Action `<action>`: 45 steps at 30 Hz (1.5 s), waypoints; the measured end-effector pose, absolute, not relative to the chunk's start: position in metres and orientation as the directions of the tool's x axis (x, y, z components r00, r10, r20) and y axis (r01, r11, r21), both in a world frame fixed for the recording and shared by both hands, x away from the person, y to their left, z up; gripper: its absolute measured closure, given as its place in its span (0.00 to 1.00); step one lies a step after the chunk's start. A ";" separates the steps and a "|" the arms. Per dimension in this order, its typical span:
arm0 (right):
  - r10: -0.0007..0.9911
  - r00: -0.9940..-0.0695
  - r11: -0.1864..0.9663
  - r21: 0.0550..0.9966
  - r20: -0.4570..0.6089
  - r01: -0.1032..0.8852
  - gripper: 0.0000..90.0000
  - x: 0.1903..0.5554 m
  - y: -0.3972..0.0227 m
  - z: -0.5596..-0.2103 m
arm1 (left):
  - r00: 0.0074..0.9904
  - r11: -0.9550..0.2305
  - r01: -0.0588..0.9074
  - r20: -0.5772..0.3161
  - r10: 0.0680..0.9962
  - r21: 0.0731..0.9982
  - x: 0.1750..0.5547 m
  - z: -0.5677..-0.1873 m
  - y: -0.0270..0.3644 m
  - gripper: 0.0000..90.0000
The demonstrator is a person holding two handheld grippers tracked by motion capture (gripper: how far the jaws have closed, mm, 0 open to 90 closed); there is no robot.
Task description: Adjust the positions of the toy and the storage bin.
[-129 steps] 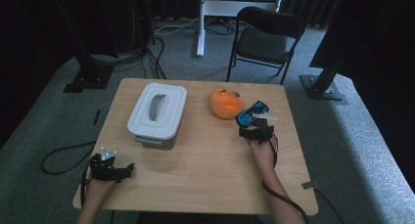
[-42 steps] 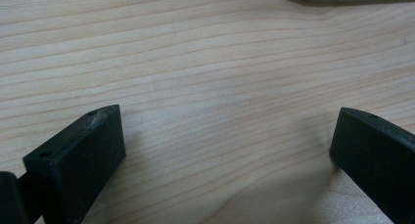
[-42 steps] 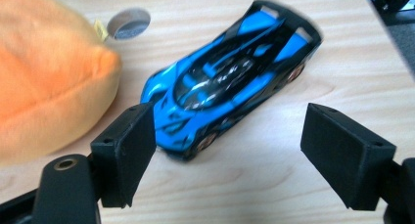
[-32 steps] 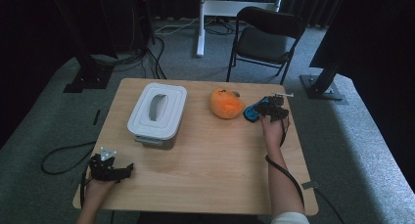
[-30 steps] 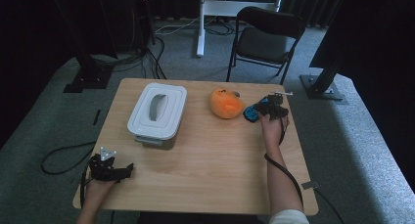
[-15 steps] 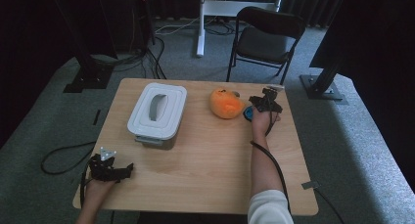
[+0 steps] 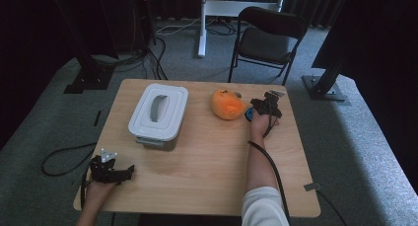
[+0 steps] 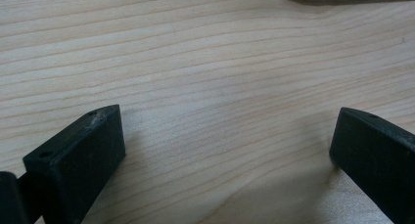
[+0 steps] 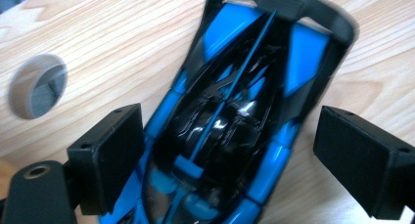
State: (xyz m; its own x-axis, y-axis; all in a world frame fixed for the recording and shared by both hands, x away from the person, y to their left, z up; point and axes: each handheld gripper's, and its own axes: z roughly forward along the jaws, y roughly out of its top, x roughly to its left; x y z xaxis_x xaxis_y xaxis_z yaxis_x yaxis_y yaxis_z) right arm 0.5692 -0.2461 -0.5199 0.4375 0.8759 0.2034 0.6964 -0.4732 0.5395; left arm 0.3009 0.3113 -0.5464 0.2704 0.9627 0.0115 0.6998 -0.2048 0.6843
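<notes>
Here the right gripper [image 9: 225,160], jaws spread, straddles the blue toy car [image 9: 235,111], which lies just beside the orange plush [image 7: 227,104]. Likely light, rigid, glossy plastic and slippery: best pinched across its flat flanks mid-body. The left gripper [image 8: 225,155] rests spread, well apart from the plush.

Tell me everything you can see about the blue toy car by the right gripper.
The blue toy car is glossy, plastic-looking, blue with black panels, a dark cockpit and a black rear wing. It lies on the wooden table, between the open jaws of the right gripper; the left jaw looks against its side, the right one apart. From above, it sits beside the orange plush toy.
</notes>
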 end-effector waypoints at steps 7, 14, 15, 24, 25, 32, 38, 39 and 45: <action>0.877 0.429 -0.473 0.545 0.217 0.692 0.13 0.565 -0.242 -0.521 | 0.270 -0.204 0.700 0.011 0.963 0.684 0.301 -0.546 0.311 0.00; 0.909 0.367 -0.414 0.526 0.197 0.743 0.14 0.567 -0.247 -0.519 | 0.268 -0.203 0.700 0.011 0.963 0.685 0.301 -0.546 0.311 0.00; 0.909 0.364 -0.414 0.519 0.202 0.748 0.15 0.567 -0.248 -0.518 | 0.268 -0.202 0.700 0.011 0.963 0.685 0.301 -0.546 0.311 0.00; 0.925 0.297 -0.378 0.509 0.237 0.773 0.14 0.561 -0.252 -0.520 | 0.263 -0.198 0.702 0.010 0.965 0.684 0.300 -0.546 0.311 0.00; 0.927 0.290 -0.373 0.508 0.238 0.777 0.14 0.560 -0.252 -0.520 | 0.262 -0.198 0.702 0.010 0.965 0.684 0.300 -0.546 0.311 0.00; 0.964 0.180 -0.255 0.480 0.197 0.839 0.14 0.559 -0.249 -0.515 | 0.260 -0.196 0.702 0.010 0.966 0.685 0.298 -0.547 0.311 0.00; 0.979 0.068 -0.148 0.436 0.194 0.888 0.14 0.555 -0.246 -0.512 | 0.260 -0.196 0.702 0.010 0.966 0.685 0.298 -0.547 0.311 0.00; 0.980 0.049 -0.130 0.431 0.194 0.893 0.14 0.553 -0.245 -0.512 | 0.260 -0.196 0.702 0.010 0.966 0.685 0.298 -0.547 0.311 0.00; 0.980 -0.062 -0.026 0.428 0.190 0.903 0.14 0.533 -0.235 -0.512 | 0.260 -0.196 0.702 0.010 0.966 0.685 0.298 -0.547 0.311 0.00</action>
State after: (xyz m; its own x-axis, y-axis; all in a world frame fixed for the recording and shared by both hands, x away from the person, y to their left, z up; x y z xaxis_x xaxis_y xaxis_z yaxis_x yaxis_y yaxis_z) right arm 0.5328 -0.2346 -0.5118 -0.0620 0.9799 0.1898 0.9034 -0.0257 0.4280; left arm 0.2985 0.3111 -0.5465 0.2597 0.9656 0.0097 0.7017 -0.1956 0.6851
